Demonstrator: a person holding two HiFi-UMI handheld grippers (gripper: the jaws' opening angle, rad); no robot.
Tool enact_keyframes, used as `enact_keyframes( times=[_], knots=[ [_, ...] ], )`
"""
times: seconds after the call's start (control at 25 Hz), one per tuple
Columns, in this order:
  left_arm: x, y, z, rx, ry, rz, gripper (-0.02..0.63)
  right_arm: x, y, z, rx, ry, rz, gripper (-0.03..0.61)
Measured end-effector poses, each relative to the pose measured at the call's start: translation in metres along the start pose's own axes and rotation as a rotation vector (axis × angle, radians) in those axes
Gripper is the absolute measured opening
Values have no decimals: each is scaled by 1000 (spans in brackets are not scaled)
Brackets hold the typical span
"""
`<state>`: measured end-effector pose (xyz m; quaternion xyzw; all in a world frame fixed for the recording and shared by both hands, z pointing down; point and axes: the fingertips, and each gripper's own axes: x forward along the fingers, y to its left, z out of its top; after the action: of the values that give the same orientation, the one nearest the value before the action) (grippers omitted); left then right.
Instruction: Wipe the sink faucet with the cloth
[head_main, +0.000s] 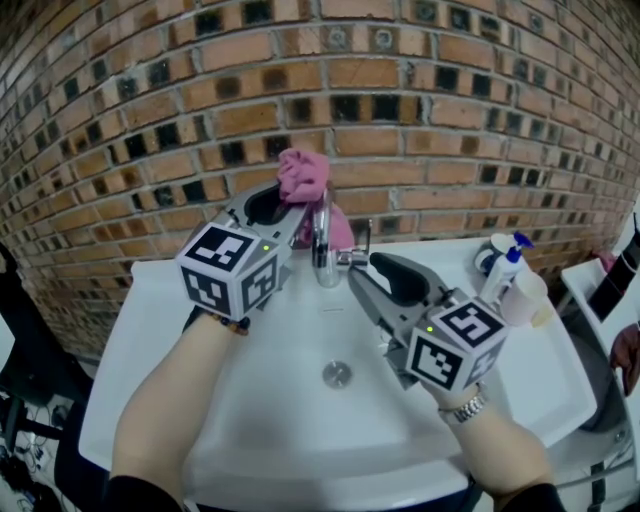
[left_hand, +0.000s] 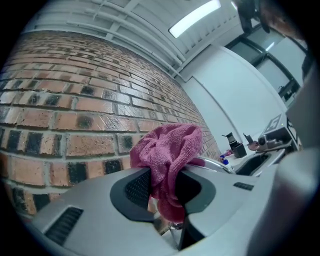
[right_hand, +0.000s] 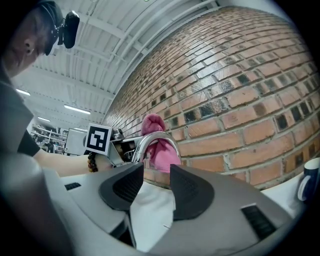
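A pink cloth (head_main: 303, 174) is bunched up just above and behind the chrome faucet (head_main: 322, 248) at the back of the white sink (head_main: 250, 400). My left gripper (head_main: 292, 206) is shut on the cloth and is held up by the faucet's arch. In the left gripper view the cloth (left_hand: 170, 150) is pinched between the pads, and the left gripper (left_hand: 162, 186) has the faucet's curve (left_hand: 218, 165) just past it. My right gripper (head_main: 362, 272) stands open beside the spout, empty. In the right gripper view the right gripper (right_hand: 156, 172) faces the faucet (right_hand: 152, 140) and the cloth (right_hand: 161, 150).
A brick wall (head_main: 450, 120) rises close behind the sink. A spray bottle (head_main: 508, 262) and a pale cup (head_main: 528, 297) stand at the sink's back right corner. The drain (head_main: 337, 374) sits mid-basin. A mug (right_hand: 310, 180) shows at the right edge.
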<state>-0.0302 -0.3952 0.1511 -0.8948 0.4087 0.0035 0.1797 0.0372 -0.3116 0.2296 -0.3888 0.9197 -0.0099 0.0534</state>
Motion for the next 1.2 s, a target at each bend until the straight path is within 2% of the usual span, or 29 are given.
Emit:
enact_keyframes(
  times=[0.44,0.72,1.2],
  knots=[
    [26,16,-15,-11,66,18,86,0,0,-1,4,7,-2,176],
    [39,21,-49,-6,160,39,84,-1,-1,-2,8,6,-3,176],
    [39,17,-68,-23,184,6,83,0,0,-4,11,11,1,176]
  ],
)
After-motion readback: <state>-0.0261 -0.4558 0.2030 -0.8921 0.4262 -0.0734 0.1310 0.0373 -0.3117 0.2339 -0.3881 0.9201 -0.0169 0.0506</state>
